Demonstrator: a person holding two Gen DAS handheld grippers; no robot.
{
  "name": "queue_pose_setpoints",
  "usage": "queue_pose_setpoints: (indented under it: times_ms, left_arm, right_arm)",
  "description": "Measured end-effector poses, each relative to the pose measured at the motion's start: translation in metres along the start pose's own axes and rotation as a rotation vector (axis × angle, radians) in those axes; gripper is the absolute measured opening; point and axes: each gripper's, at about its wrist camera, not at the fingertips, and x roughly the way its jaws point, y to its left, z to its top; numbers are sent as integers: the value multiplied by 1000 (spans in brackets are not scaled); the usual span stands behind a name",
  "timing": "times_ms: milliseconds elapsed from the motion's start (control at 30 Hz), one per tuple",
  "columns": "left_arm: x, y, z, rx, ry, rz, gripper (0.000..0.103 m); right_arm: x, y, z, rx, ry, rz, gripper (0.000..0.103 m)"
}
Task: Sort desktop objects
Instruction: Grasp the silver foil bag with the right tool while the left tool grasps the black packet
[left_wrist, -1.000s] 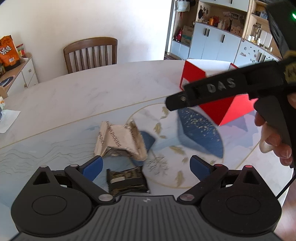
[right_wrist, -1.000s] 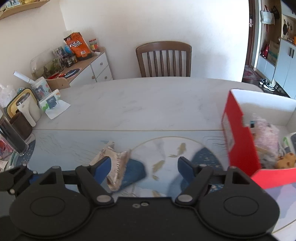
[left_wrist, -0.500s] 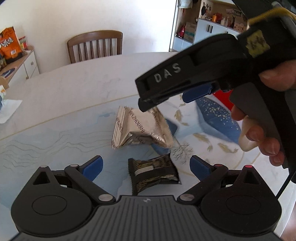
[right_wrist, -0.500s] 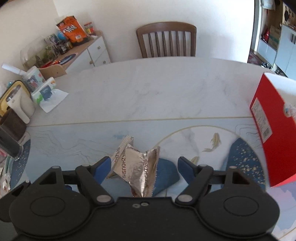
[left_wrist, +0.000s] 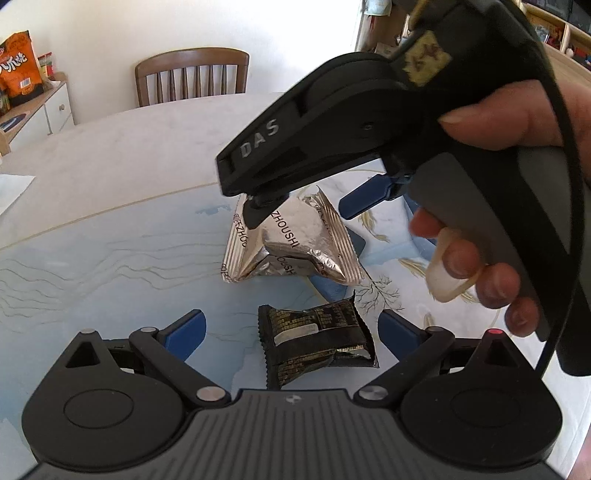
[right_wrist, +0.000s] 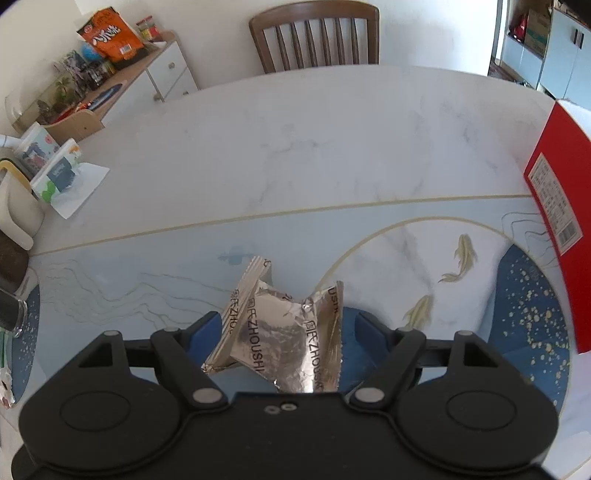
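A crumpled silver foil snack packet (left_wrist: 295, 243) lies on the patterned table, and a black snack packet (left_wrist: 317, 339) lies just in front of it. My left gripper (left_wrist: 291, 332) is open, with the black packet between its blue fingers. My right gripper (right_wrist: 288, 332) is open too, its fingers on either side of the silver packet (right_wrist: 284, 332); in the left wrist view it reaches down over that packet, held by a hand (left_wrist: 498, 206). A red box (right_wrist: 557, 206) stands at the right edge of the table.
A wooden chair (right_wrist: 317, 37) stands at the far side of the table. A low cabinet (right_wrist: 110, 81) at the left carries an orange snack bag (right_wrist: 110, 35) and clutter. Tissue packs (right_wrist: 51, 166) and a cup sit at the left table edge.
My right gripper has swung left from the red box and come down around the silver packet. My left gripper has closed in on the black packet, which now lies between its fingers.
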Motion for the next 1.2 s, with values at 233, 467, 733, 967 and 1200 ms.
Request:
queue_pose_setpoints:
  times_ms: [233, 467, 733, 967, 1200]
  left_arm:
    - [11, 0, -4, -11, 23, -15, 93]
    - [14, -2, -7, -18, 26, -20, 80]
    - [14, -2, -6, -27, 23, -35, 66]
    - [15, -3, -5, -25, 21, -56, 61]
    - [13, 2, -7, -33, 14, -74, 55]
  right_arm:
    - [13, 3, -2, -10, 33, -17, 79]
    - [17, 3, 0, -6, 48, -10, 74]
    - [18, 5, 1, -10, 58, 11, 63]
    - [14, 5, 0, -7, 56, 17, 57]
    - [5, 2, -4, -4, 48, -2, 53]
